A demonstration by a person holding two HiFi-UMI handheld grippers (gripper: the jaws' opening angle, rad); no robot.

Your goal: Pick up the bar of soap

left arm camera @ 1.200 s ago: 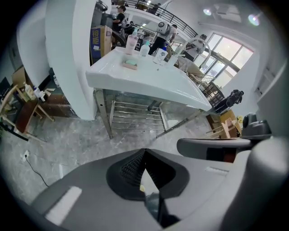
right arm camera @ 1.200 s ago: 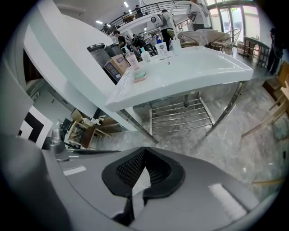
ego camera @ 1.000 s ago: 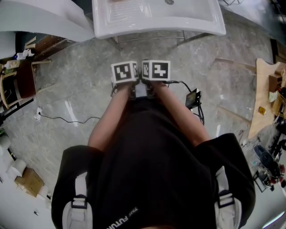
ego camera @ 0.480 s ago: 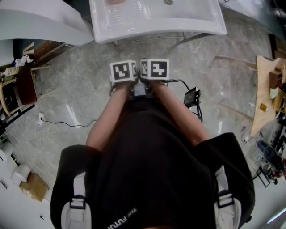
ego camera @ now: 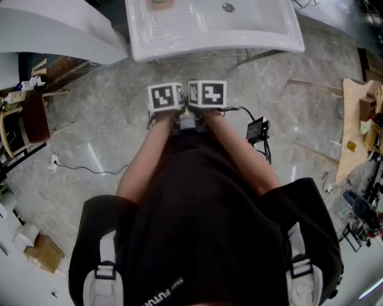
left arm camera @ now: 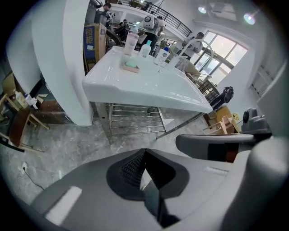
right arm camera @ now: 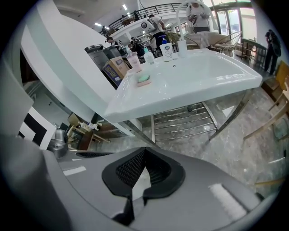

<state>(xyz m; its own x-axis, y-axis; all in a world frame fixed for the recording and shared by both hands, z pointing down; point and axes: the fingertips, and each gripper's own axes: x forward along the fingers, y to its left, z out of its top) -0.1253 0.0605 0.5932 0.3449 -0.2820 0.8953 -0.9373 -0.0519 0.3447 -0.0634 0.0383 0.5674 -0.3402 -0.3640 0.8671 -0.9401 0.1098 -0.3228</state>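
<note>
A pale green bar of soap (left arm camera: 131, 66) lies in a pink dish on the left part of a white sink (left arm camera: 149, 88). The soap (right arm camera: 143, 79) also shows in the right gripper view and, at the top edge, in the head view as the bar of soap (ego camera: 160, 3). My left gripper (left arm camera: 143, 155) and right gripper (right arm camera: 143, 154) are side by side close to the person's body, well short of the sink. Both are shut with nothing between the jaws. In the head view the left gripper (ego camera: 166, 95) and right gripper (ego camera: 207, 93) show mainly as their marker cubes.
Several bottles (right arm camera: 167, 49) stand at the back of the sink by the faucet. A metal rack (left arm camera: 135, 119) sits under it. A white curved wall (ego camera: 54, 30) rises on the left. A cable (ego camera: 90, 169) and a black device (ego camera: 257, 129) lie on the marble floor. Wooden furniture (ego camera: 356, 119) stands right.
The head view has tilted slightly, so more of the sink and the soap show at the top. Both grippers stay together and shut.
</note>
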